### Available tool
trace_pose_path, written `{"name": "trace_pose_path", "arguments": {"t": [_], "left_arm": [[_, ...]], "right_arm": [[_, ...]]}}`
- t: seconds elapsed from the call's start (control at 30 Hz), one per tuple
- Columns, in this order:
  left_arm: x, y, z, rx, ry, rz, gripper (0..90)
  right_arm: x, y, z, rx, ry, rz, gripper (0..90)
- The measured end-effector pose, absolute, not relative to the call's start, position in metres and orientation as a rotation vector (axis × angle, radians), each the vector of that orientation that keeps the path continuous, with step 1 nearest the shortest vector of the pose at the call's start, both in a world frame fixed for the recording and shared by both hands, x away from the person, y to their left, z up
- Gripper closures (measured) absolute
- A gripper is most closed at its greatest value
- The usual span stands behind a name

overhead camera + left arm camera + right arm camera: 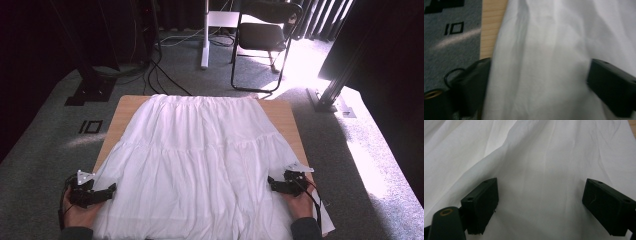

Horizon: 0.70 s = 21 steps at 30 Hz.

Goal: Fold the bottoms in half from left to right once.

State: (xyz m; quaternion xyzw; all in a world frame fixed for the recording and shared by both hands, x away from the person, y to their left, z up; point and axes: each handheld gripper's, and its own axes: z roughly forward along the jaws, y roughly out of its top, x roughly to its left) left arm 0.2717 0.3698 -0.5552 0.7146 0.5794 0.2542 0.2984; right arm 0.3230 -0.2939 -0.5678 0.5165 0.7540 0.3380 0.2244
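Skirt: white tiered skirt (200,160) lies spread flat across the wooden table (125,107), waistband at the far edge, hem toward the person.
Left gripper (107,190): at the skirt's left hem edge, jaws apart over the cloth, gripping nothing.
Right gripper (274,182): at the right hem edge, 2 jaws spread wide, cloth lying loose between.
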Motion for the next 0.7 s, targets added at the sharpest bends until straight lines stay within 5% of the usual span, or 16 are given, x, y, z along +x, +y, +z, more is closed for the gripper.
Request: {"name": "trace_pose_path", "arguments": {"t": [0.03,0.07,0.2,0.7], "left_arm": [[0.269,0.37,-0.552,1.908,1.512,0.665,26.5],[0.268,0.371,-0.55,1.918,1.499,0.65,57.6],[0.269,0.37,-0.547,1.965,1.51,0.687,83.6],[0.272,0.418,-0.524,1.966,1.618,0.931,88.4]], "right_arm": [[0.323,-0.294,-0.568,1.425,2.08,0.933,13.0],[0.323,-0.294,-0.568,1.426,2.08,0.933,13.0],[0.323,-0.294,-0.568,1.426,2.08,0.933,13.0],[0.318,-0.301,-0.568,1.427,2.064,0.947,20.2]]}}
